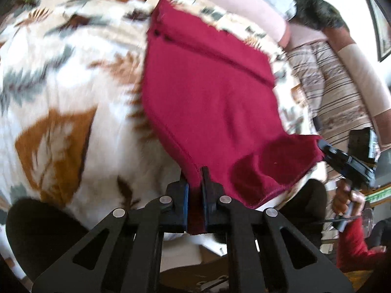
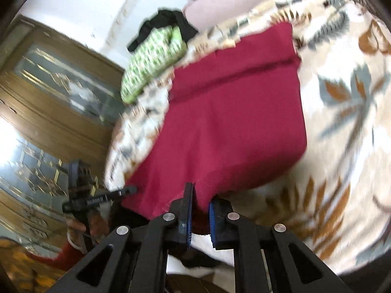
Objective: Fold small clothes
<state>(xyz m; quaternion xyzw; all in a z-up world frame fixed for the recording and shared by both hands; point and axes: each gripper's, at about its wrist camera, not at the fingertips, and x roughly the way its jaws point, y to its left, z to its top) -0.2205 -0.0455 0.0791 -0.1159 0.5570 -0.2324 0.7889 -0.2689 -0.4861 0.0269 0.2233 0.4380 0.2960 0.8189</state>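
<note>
A dark red garment (image 1: 207, 92) lies spread on a leaf-patterned blanket (image 1: 73, 85), its near edge lifted off the bed. My left gripper (image 1: 194, 175) is shut on the near left corner, with red cloth pinched between its blue pads. In the right wrist view the same red garment (image 2: 232, 112) stretches away from my right gripper (image 2: 202, 193), which is shut on the near right corner. Each gripper shows in the other's view: the right gripper (image 1: 321, 144) bites the cloth's far corner, and the left gripper (image 2: 133, 189) pinches the edge at the left.
A green patterned cloth (image 2: 151, 56) and a black garment (image 2: 166, 22) lie at the far end of the blanket (image 2: 342, 97). A wooden cabinet with glass doors (image 2: 61, 85) stands to the left. Striped bedding (image 1: 330, 85) borders the blanket. A hand (image 1: 347, 195) holds the right gripper's handle.
</note>
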